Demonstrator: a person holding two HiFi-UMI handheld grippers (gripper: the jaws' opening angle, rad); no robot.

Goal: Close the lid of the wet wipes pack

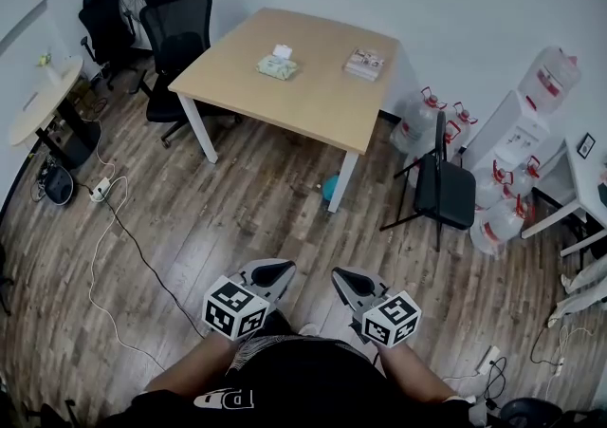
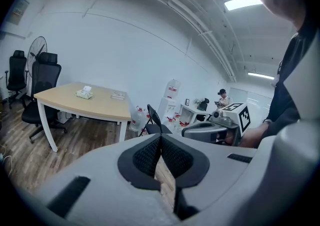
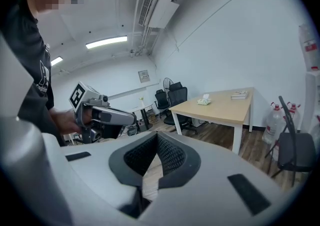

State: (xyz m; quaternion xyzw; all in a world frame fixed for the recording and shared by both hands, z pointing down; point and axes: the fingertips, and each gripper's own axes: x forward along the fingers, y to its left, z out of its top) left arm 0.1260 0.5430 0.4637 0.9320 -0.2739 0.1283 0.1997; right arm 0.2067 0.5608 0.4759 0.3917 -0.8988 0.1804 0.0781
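Pack: pale green wet wipes pack (image 1: 278,66) lay on far square light wooden table (image 1: 313,103), white lid (image 1: 282,51) up | left gripper (image 1: 283,269): near, jaws pressed together, nothing held, well apart from pack | right gripper (image 1: 340,276): near, jaws together, empty

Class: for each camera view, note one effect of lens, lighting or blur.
Head view: fisheye bends straight edges, though the table is sharp. Left gripper view: the ceiling light blows out white. Right gripper view: black corners, mosaic patch over a face.
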